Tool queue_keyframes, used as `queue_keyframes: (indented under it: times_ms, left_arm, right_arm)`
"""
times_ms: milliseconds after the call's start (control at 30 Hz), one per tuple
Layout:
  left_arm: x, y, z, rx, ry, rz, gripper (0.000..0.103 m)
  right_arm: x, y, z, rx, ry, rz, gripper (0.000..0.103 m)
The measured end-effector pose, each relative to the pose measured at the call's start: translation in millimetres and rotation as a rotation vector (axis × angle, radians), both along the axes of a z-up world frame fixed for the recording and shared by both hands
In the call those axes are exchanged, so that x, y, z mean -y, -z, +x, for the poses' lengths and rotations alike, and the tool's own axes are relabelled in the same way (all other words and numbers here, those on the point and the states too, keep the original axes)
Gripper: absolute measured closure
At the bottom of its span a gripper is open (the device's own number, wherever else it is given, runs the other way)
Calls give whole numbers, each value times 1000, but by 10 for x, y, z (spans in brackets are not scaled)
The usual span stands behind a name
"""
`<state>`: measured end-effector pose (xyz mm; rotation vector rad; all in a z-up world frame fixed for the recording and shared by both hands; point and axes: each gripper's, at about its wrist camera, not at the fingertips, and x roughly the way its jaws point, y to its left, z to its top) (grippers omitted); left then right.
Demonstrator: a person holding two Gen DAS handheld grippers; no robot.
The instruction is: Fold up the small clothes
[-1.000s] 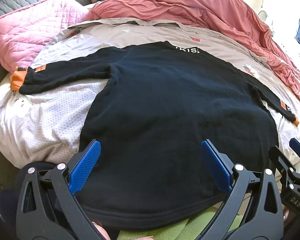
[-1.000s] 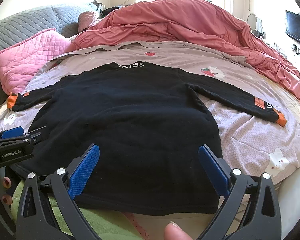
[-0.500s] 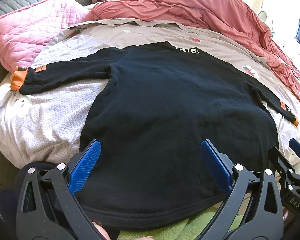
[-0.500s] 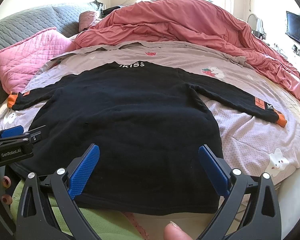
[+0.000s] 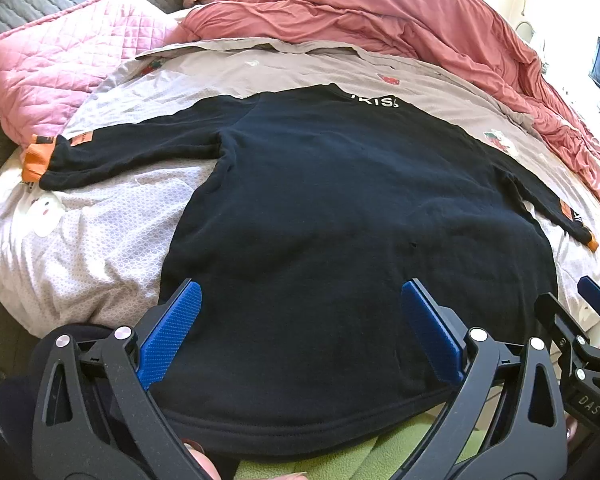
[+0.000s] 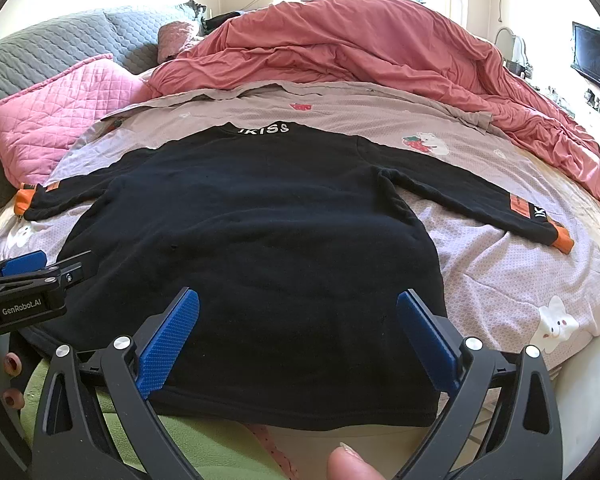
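Observation:
A black long-sleeved sweater [image 5: 340, 220] with orange cuffs and white letters at the collar lies spread flat on the bed, hem toward me, sleeves out to both sides. It also shows in the right wrist view [image 6: 260, 240]. My left gripper [image 5: 300, 332] is open and empty, hovering over the hem's left half. My right gripper [image 6: 298, 336] is open and empty over the hem's right half. Each gripper shows at the edge of the other's view.
The sweater rests on a pale patterned bedsheet [image 6: 500, 272]. A pink quilted pillow [image 5: 60, 76] lies at the far left and a rumpled red duvet [image 6: 380, 48] across the back. A green cloth [image 5: 400, 452] lies under the hem near me. A screen [image 6: 596, 56] stands at the right.

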<state>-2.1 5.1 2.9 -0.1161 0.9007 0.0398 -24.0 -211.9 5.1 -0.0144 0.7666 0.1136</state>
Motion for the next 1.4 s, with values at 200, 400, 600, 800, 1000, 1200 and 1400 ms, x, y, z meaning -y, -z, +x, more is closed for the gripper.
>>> queue_keyframes:
  times_ms: [200,400,600,800,1000,1200,1400]
  left_arm:
    - [4,-10,2,-1,-1,4,9]
    - [-2,-12,6,-1,-2,3,9]
    - [12,12,25,-9,-9,9,9]
    - [13,28,42,-10,-8,13,9]
    - [34,26,124,-12,-11,17,9]
    - [81,-51,252,-10,-16,17,9]
    - [144,-208,440,14,-12,10,9]
  right_arm:
    - [2,4,0,-1,1,1,4]
    - [-7,2,26,-4,3,2,4]
    - [24,1,59,-4,9,10,4]
    - [87,1,103,1,15,16,4]
    - [216,-3,213,6,35,26,4]
    - [398,-15,346,15,78,39,4]
    - [614,-25,480,24,123,48,4]
